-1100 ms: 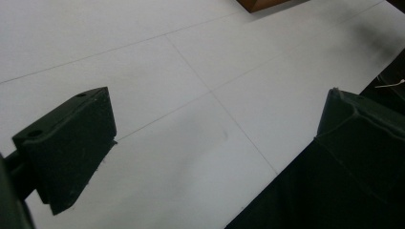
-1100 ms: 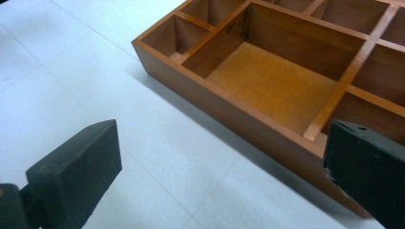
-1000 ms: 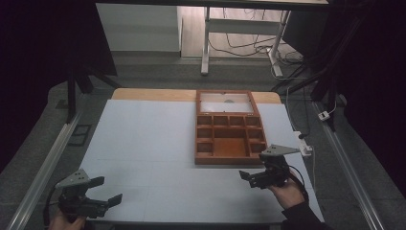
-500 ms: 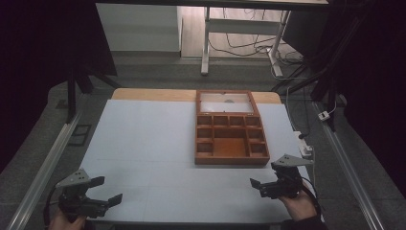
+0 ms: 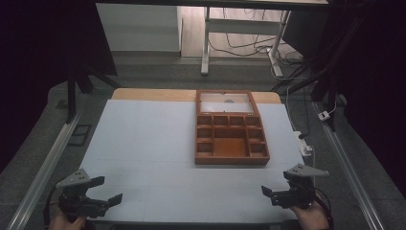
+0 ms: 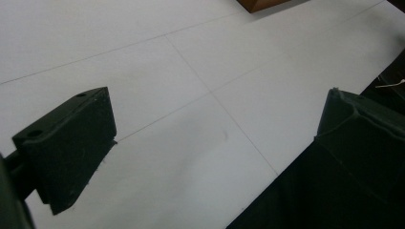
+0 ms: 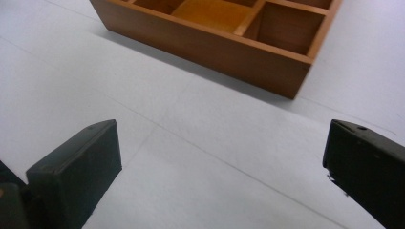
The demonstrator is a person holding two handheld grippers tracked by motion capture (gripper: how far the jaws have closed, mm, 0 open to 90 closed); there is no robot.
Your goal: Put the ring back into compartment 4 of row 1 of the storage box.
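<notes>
A brown wooden tray (image 5: 232, 127) with several empty compartments and a pale lidded section at its far end lies right of centre on the white table top (image 5: 143, 143). My left gripper (image 5: 109, 189) hovers at the near left edge, open, with bare table between its jaws (image 6: 215, 143). My right gripper (image 5: 275, 189) is at the near right edge, a little short of the tray's near wall, and is open too. In the right gripper view (image 7: 222, 176) the tray's near corner (image 7: 205, 47) lies ahead, apart from the jaws. A corner of the tray (image 6: 260, 4) peeks in at the top of the left gripper view.
A white power strip (image 5: 304, 141) with cables lies off the table's right edge. Metal rails (image 5: 48, 163) run along both sides. A strip of bare wood (image 5: 153, 94) marks the far edge, with desk legs and cables on the floor beyond.
My right gripper has drawn back from beside the tray toward the near edge and slightly right. The left gripper has stayed put.
</notes>
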